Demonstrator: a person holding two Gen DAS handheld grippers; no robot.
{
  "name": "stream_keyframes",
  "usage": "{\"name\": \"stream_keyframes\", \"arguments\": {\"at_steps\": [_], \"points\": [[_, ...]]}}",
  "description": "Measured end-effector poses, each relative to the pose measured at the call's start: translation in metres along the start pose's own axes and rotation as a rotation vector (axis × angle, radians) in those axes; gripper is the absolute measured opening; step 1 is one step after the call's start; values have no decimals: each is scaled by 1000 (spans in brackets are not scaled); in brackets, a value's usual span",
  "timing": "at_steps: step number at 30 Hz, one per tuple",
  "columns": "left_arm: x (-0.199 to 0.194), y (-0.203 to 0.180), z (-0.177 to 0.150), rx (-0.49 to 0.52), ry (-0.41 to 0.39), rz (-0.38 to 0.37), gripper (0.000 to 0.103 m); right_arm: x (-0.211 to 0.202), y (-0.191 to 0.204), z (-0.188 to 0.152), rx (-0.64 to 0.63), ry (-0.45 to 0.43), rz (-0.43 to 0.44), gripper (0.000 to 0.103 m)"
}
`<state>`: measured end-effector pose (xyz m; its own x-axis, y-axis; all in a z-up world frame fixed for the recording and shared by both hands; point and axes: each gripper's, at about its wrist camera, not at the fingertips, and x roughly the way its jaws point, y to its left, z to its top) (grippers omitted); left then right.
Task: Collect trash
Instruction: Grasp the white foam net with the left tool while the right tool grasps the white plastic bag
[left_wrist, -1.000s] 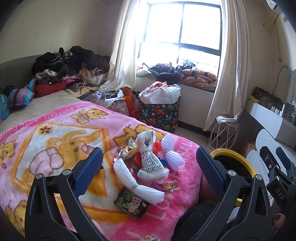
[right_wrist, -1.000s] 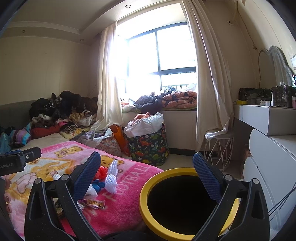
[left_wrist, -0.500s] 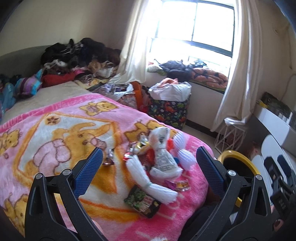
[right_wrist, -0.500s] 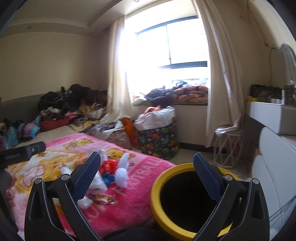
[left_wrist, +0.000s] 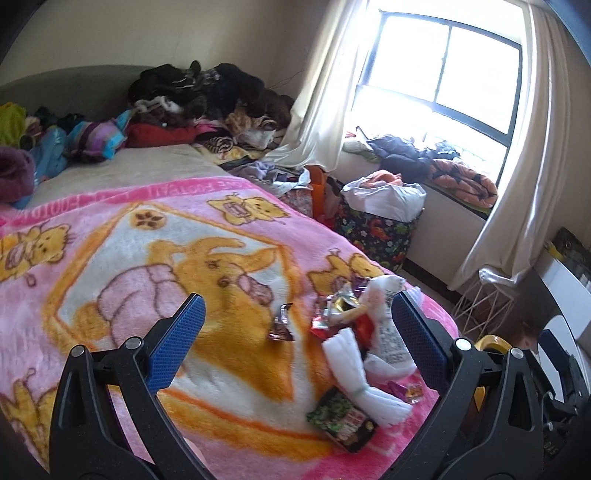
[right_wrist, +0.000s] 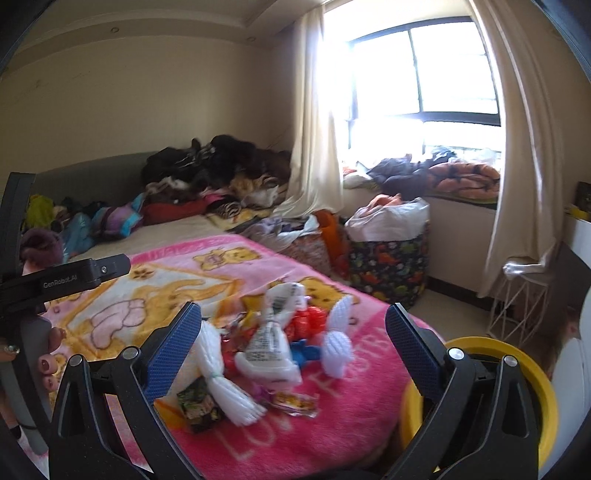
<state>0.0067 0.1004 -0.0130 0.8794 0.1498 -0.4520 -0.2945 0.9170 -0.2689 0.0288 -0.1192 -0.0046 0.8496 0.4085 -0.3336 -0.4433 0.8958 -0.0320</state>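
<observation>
Pink cartoon-bear fleece blanket (left_wrist: 155, 258), blurred, seemingly plastic wrapper litter (right_wrist: 269, 343) at two o'clock; both grippers (left_wrist: 295, 332) (right_wrist: 291, 332) spread, empty.

Clothes heap (left_wrist: 207, 96), dinosaur-print hamper (right_wrist: 388, 266)

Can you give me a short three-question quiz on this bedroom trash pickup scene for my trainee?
1. True or false: the right gripper is shut on a wrapper.
2. Where does the yellow-rimmed bin stand? A) on the blanket B) on the floor beside the bed C) on the windowsill
3. Fill in: the trash pile lies on the pink ___.

Key:
1. False; both it and the left gripper are open and empty.
2. B
3. blanket
</observation>
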Motion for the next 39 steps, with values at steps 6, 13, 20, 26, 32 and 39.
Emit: {"name": "stream_keyframes", "arguments": {"at_steps": [6,13,20,26,32,39], "points": [[22,13,6,-9,65,-50,93,44,7,0,-4,113,42,97],[62,6,2,19,166,-91,93,92,-3,-16,59,251,64,96],[99,1,-8,10,298,-168,78,135,-7,-39,129,410,133,78],[118,-4,-22,-27,397,-246,66,152,-8,-47,169,464,170,65],[135,-12,-35,-61,487,-302,49,157,-10,-50,208,489,216,51],[142,-16,-45,-72,549,-330,19,148,-15,-46,207,451,242,42]]}}
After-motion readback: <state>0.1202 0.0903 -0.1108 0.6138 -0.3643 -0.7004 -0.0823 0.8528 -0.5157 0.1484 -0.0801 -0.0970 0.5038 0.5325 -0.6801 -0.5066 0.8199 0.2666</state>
